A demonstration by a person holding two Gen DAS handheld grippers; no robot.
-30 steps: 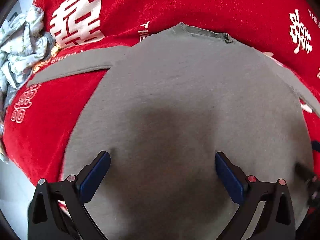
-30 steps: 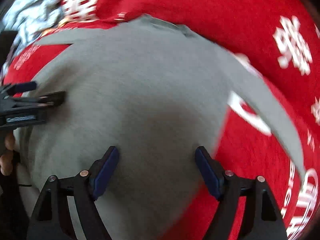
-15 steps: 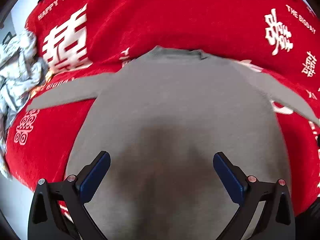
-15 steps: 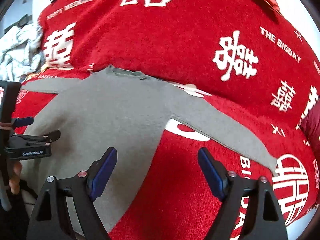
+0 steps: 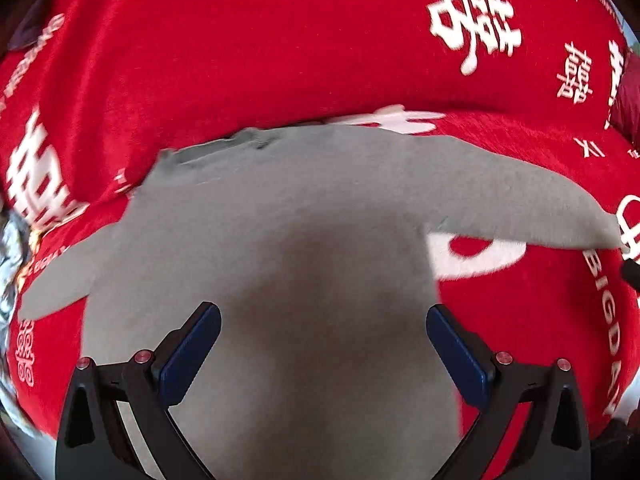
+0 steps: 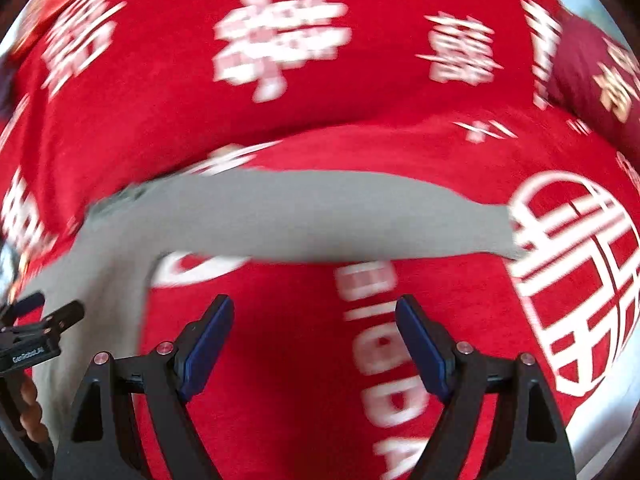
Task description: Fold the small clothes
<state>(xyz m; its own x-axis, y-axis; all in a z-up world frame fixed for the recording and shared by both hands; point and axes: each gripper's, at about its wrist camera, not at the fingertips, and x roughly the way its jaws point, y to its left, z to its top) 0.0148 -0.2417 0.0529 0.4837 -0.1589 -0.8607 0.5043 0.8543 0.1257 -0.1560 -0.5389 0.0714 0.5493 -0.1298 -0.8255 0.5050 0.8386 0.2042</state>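
Observation:
A small grey long-sleeved top (image 5: 280,220) lies flat on the red blanket (image 5: 280,60), collar away from me and both sleeves spread out. My left gripper (image 5: 323,350) hovers open over the top's body, nothing between its blue pads. My right gripper (image 6: 314,346) is open too, above bare red blanket (image 6: 304,128) just below the right sleeve (image 6: 320,220), which stretches across the right wrist view. The left gripper (image 6: 44,320) shows at that view's left edge, held by a hand (image 6: 30,412).
The blanket carries white printed characters and a large white circular emblem (image 6: 580,280) near the sleeve cuff. A dark red cushion (image 6: 592,76) sits at the far right. A crumpled pale patterned cloth (image 5: 10,248) lies at the blanket's left edge.
Both grippers swept right across the top. The right one has gone from over the body to over bare blanket below the right sleeve. Both stayed open.

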